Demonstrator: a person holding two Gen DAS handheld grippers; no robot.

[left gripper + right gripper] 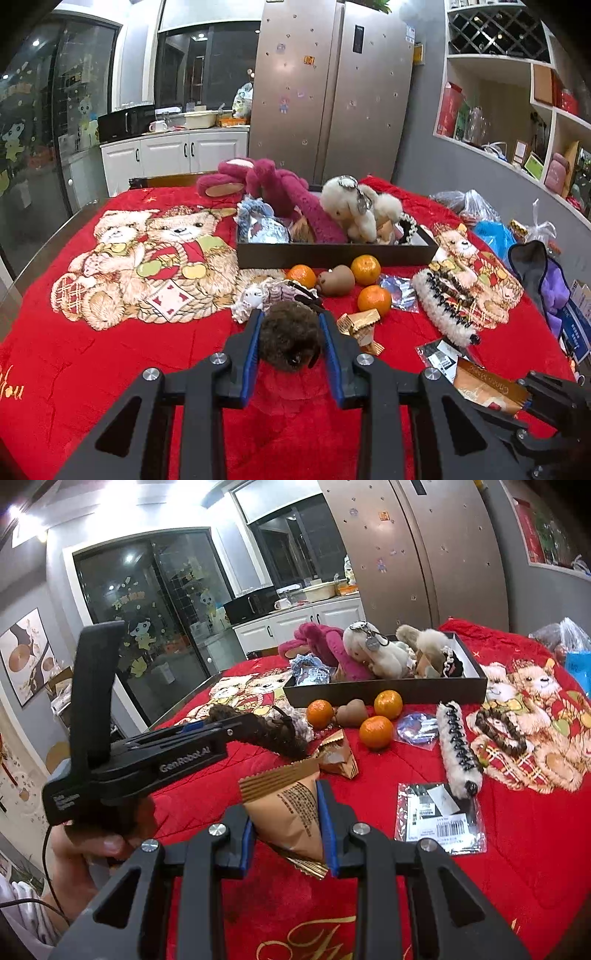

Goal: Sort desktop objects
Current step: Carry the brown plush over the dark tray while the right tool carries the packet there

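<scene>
My left gripper is shut on a dark brown furry hair clip and holds it above the red blanket; it shows in the right wrist view too. My right gripper is shut on a tan snack packet, also seen at the lower right of the left wrist view. A black tray holds a magenta plush, a cream plush and other small items. Three oranges and a brown toy lie in front of it.
A white furry hair clip, a gold wrapped snack, a clear foil packet and a bagged label card lie on the red blanket. Plastic bags and a purple cloth sit along the right edge.
</scene>
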